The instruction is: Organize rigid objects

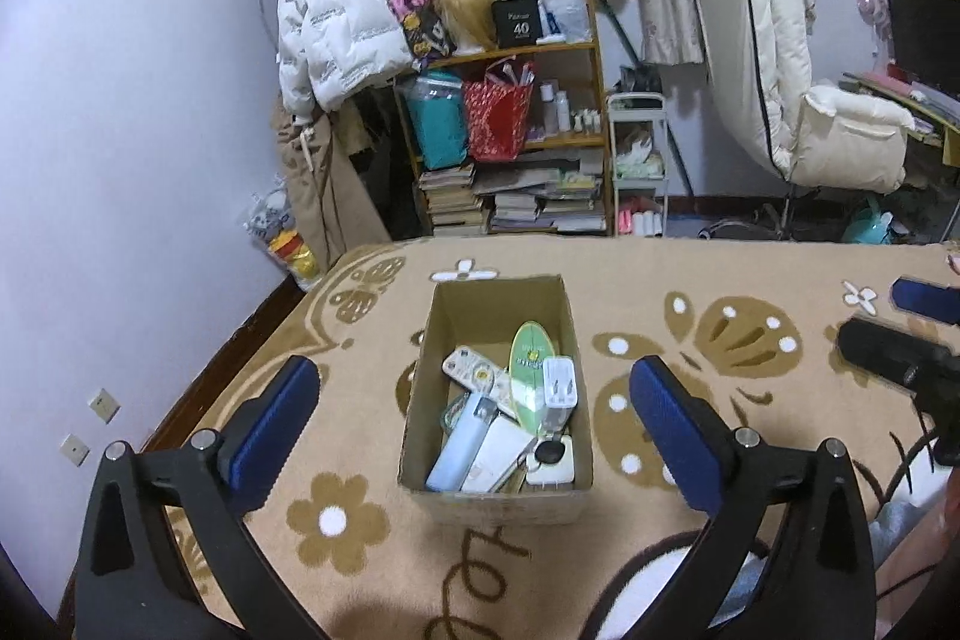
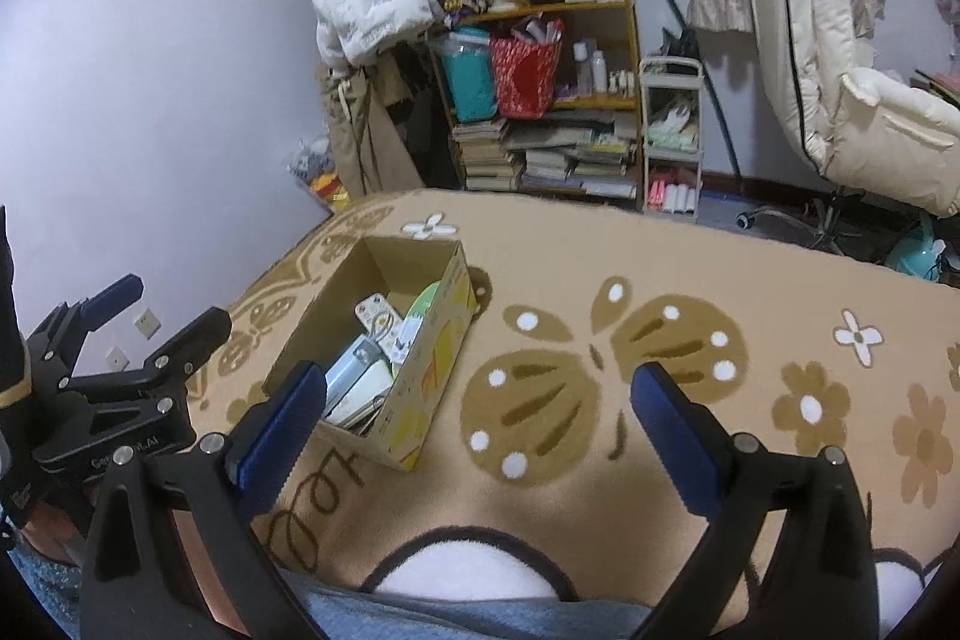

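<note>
An open cardboard box (image 1: 462, 307) stands on the tan patterned blanket (image 1: 690, 280). It holds several rigid items: a white remote (image 1: 474, 370), a green oval card (image 1: 531, 358), a white charger (image 1: 559, 382), a light blue case (image 1: 459, 451) and a white adapter with a black disc (image 1: 549, 457). My left gripper (image 1: 474, 394) is open and empty, held above the box's near end. My right gripper (image 2: 480, 400) is open and empty, over the blanket to the right of the box (image 2: 438, 340). The left gripper also shows in the right wrist view (image 2: 162, 310).
A bookshelf (image 1: 510, 130) packed with books and bags stands beyond the bed, with a white cart (image 1: 639, 160) beside it. A white jacket (image 1: 330, 22) hangs at the left. A cream chair (image 1: 798, 100) is at the right. The blanket's far edge (image 1: 660, 241) drops to the floor.
</note>
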Tool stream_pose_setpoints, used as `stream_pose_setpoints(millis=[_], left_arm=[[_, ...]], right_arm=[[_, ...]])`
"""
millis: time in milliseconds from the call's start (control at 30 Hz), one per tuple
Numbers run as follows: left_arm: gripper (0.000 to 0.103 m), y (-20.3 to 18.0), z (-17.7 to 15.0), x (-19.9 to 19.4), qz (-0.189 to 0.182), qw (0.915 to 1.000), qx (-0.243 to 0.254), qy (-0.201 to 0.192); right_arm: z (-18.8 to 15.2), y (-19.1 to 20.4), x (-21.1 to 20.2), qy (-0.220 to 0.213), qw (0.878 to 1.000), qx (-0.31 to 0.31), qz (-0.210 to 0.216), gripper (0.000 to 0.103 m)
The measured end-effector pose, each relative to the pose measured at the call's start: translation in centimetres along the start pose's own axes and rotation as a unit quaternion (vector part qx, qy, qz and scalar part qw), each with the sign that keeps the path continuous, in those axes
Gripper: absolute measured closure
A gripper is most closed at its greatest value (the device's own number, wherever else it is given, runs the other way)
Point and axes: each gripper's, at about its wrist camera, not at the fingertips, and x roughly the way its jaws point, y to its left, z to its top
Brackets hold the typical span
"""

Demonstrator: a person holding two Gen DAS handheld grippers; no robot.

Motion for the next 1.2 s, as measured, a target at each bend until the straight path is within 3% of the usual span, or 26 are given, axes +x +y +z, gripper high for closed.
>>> stream_pose_setpoints(millis=[100, 200, 600, 800, 1200], left_arm=[[0.001, -0.4, -0.7, -0.1, 0.000, 1.0000, 0.000, 0.001], [0.001, -0.9, -1.4, 0.2, 0.008, 0.9999, 0.010, 0.002], [0.001, -0.8, -2.0, 1.0, 0.004, 0.9998, 0.004, -0.019], [0.001, -1.5, -2.4, 1.1, 0.013, 0.9995, 0.023, -0.019], [0.001, -0.7, -2.2, 1.1, 0.013, 0.9998, 0.003, -0.015]], right_arm=[[-0.9, -0.5, -1.4, -0.052, 0.999, 0.005, -0.008, 0.000], [-1.3, -0.6, -1.4, -0.061, 0.998, -0.004, -0.025, 0.000], [-4.0, 0.7, 1.0, -0.036, 0.998, -0.025, -0.045, 0.000], [-4.2, 1.0, 1.0, -0.038, 0.998, -0.029, -0.045, 0.000], [-3.9, 0.1, 0.9, -0.032, 0.999, -0.001, -0.041, 0.000]])
